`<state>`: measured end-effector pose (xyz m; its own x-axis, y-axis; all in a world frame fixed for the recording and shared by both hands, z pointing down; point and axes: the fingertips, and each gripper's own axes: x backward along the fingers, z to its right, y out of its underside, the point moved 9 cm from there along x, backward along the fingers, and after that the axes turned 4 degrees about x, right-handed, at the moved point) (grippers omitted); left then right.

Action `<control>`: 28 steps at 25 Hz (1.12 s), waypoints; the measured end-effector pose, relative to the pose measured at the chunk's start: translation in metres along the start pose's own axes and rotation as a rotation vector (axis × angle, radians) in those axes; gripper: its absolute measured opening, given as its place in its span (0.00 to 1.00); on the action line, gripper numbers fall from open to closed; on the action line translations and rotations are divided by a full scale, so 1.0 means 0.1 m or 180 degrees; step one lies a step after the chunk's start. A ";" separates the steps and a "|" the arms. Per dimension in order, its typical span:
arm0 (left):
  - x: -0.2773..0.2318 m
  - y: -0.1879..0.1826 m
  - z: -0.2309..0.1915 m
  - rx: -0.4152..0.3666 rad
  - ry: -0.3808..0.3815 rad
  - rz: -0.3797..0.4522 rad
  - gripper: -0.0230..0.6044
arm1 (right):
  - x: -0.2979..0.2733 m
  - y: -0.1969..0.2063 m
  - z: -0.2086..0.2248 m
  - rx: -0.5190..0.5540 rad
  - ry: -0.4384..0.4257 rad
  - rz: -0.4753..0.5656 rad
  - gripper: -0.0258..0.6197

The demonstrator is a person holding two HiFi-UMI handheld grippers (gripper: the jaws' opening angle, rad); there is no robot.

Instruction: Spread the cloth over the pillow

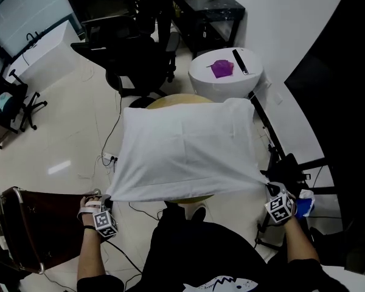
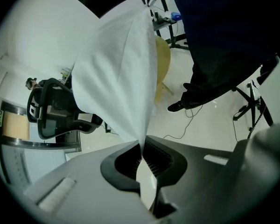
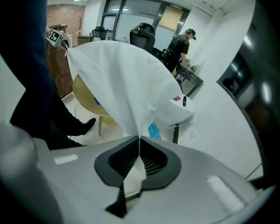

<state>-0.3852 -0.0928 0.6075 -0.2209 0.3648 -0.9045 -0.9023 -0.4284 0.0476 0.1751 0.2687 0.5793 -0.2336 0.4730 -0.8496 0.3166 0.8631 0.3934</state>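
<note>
A white cloth (image 1: 182,148) hangs stretched over a round yellow table (image 1: 170,100), bulging toward its far edge. No pillow surface shows; anything under the cloth is hidden. My left gripper (image 1: 107,198) is shut on the cloth's near left corner, below the table's near edge. In the left gripper view the cloth (image 2: 121,73) runs up from the closed jaws of that gripper (image 2: 141,146). My right gripper (image 1: 269,186) is shut on the near right corner. The right gripper view shows the cloth (image 3: 126,83) fanning out from that gripper (image 3: 139,139), with the table (image 3: 86,99) beneath.
A white round side table (image 1: 222,84) with a purple object (image 1: 221,68) and a black bar (image 1: 239,61) stands just beyond. A black office chair (image 1: 137,59) is far left, a black stand (image 1: 292,169) at right, a dark wooden piece (image 1: 30,224) at near left. A person (image 3: 182,43) stands at the back.
</note>
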 end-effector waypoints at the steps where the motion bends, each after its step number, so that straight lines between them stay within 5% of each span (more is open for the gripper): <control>1: -0.10 0.02 0.04 -0.0017 0.0047 -0.0025 0.04 | -0.08 0.02 -0.02 -0.0009 -0.0032 -0.0037 0.06; 15: -0.85 0.00 0.11 -0.0228 0.0454 -0.0288 0.04 | -0.76 0.02 -0.16 -0.0102 -0.0210 -0.0416 0.06; 21: -1.01 -0.09 0.06 -0.0126 0.0521 -0.0261 0.04 | -0.90 -0.03 -0.15 -0.0220 -0.0207 -0.0485 0.07; 28: -1.07 -0.22 -0.07 0.0074 0.0575 -0.0111 0.21 | -0.85 -0.04 -0.08 -0.0601 -0.0190 -0.0376 0.17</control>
<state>-0.3390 -0.1285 0.7001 -0.1211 0.2238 -0.9671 -0.9171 -0.3980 0.0227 0.1867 0.2267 0.6527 -0.2023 0.3602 -0.9107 0.1114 0.9323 0.3441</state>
